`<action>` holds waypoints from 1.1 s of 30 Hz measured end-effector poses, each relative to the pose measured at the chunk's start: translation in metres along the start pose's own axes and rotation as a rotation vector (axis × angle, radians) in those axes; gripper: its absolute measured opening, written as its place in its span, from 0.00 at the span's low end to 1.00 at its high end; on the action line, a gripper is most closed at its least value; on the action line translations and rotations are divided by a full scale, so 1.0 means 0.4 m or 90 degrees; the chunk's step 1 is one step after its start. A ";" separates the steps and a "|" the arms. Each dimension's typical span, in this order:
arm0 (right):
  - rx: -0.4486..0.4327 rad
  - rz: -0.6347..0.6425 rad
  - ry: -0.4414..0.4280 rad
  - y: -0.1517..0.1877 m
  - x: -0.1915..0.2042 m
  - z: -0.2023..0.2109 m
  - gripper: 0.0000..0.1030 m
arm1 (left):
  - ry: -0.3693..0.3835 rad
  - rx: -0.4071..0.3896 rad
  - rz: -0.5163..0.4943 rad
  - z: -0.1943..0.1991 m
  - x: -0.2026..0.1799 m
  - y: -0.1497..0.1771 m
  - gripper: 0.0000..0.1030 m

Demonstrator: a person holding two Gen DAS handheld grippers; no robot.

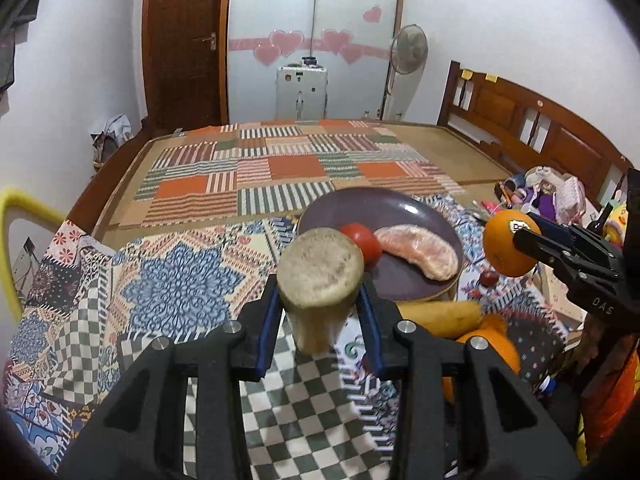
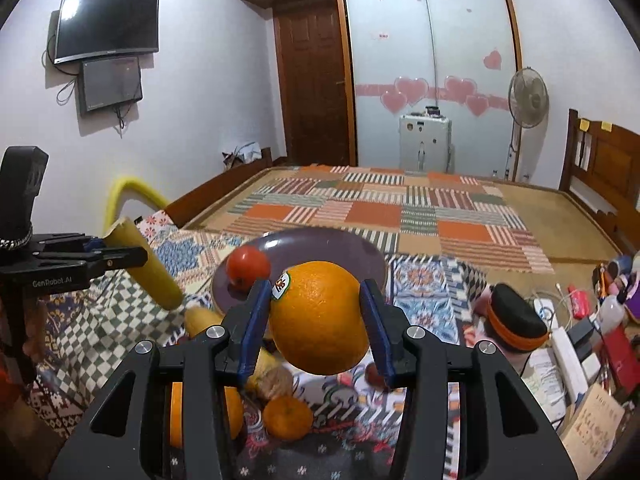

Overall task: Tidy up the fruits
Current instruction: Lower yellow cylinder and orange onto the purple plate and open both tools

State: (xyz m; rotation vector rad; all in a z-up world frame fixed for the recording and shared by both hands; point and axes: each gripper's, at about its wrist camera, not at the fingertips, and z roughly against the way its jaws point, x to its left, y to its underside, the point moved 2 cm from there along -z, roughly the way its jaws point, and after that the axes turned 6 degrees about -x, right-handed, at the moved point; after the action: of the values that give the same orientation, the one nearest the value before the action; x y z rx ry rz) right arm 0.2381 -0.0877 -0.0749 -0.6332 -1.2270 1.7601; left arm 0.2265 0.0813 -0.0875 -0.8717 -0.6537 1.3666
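A yellow stalk (image 1: 320, 280) is being pinched in the left gripper (image 1: 320, 320) and an orange (image 2: 320, 318) in the right gripper (image 2: 316, 328), both being held above the bed's patterned cloth (image 1: 160, 280) near a purple plate (image 1: 360, 204).

Dim indoor light — fisheye-warped edges

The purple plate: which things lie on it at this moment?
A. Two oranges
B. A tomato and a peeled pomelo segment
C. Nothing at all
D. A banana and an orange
B: in the left wrist view the purple plate holds a red tomato and a pink peeled pomelo segment; the oranges are elsewhere.
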 end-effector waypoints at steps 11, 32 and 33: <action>-0.020 0.005 0.002 -0.050 -0.014 -0.051 0.41 | 0.011 -0.037 -0.016 -0.020 -0.034 -0.066 0.35; 0.049 0.044 -0.002 -0.054 -0.022 -0.189 0.41 | -0.041 0.002 -0.056 -0.227 -0.028 -0.153 0.36; 0.056 0.038 -0.007 -0.056 -0.029 -0.197 0.41 | -0.042 0.008 -0.062 -0.238 -0.033 -0.153 0.36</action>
State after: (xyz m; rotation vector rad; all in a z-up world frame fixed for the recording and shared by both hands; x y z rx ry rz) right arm 0.3143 -0.0572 -0.0854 -0.6151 -1.1428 1.8590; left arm 0.3373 0.0549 -0.0867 -0.7765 -0.7289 1.3148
